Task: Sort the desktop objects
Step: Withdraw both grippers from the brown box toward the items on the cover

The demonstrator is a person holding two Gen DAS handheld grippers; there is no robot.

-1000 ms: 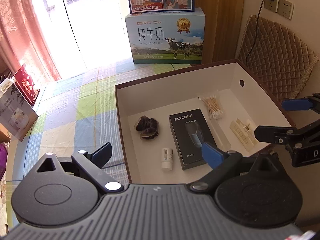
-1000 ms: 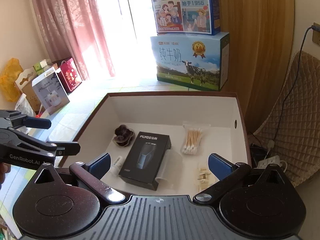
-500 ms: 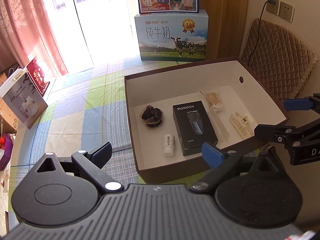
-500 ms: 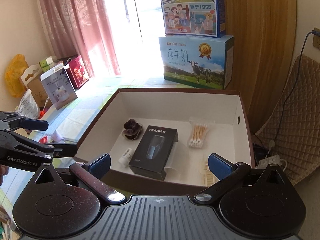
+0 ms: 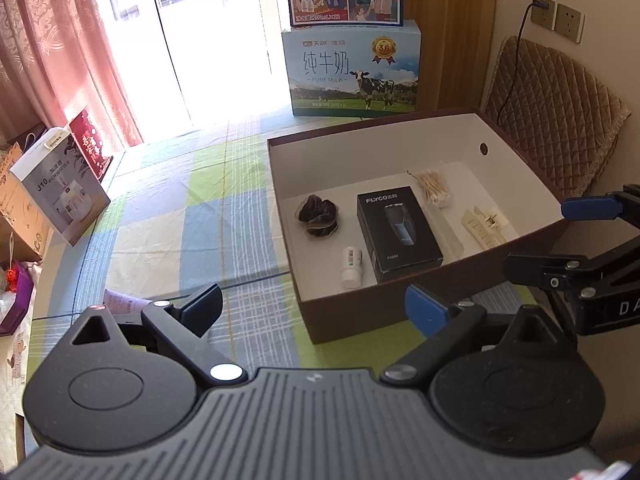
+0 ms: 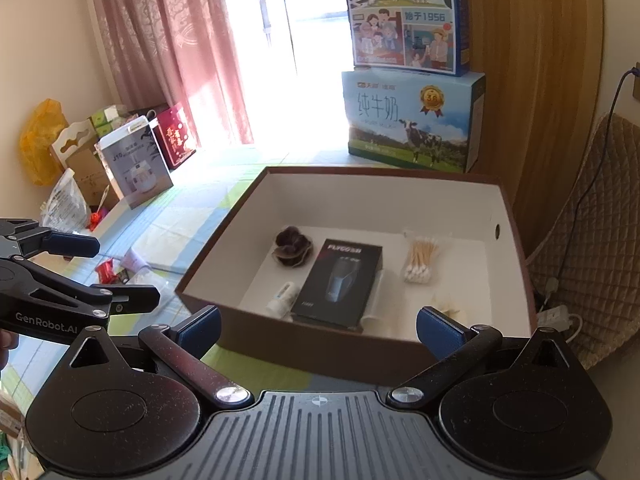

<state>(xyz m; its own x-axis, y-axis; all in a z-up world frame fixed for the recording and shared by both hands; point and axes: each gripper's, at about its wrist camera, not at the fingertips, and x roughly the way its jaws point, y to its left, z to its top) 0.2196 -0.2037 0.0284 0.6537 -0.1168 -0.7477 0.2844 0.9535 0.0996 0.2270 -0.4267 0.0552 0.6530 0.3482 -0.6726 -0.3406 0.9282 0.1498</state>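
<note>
A brown box (image 5: 360, 314) with a white inside holds a black FLYCO carton (image 5: 398, 228), a dark crumpled item (image 5: 318, 216), a small white bottle (image 5: 351, 262), a bundle of cotton swabs (image 5: 434, 188) and a cream plastic piece (image 5: 482, 226). My left gripper (image 5: 314, 306) hovers open and empty before the box's near left corner. A pink tube (image 5: 124, 304) lies on the cloth by its left finger. My right gripper (image 6: 318, 328) is open and empty in front of the box (image 6: 320, 348), with the carton (image 6: 340, 280) beyond it.
Stacked milk cartons (image 5: 352, 72) stand behind the box. Gift bags and boxes (image 5: 60, 188) line the left edge of the checked tablecloth (image 5: 192, 224). A quilted chair back (image 5: 556, 120) is at the right. A red wrapper (image 6: 106, 272) lies left of the box.
Both grippers have drawn back from the box, which now looks smaller and farther. The pink tube has come into view by the left finger. The jaws stayed open.
</note>
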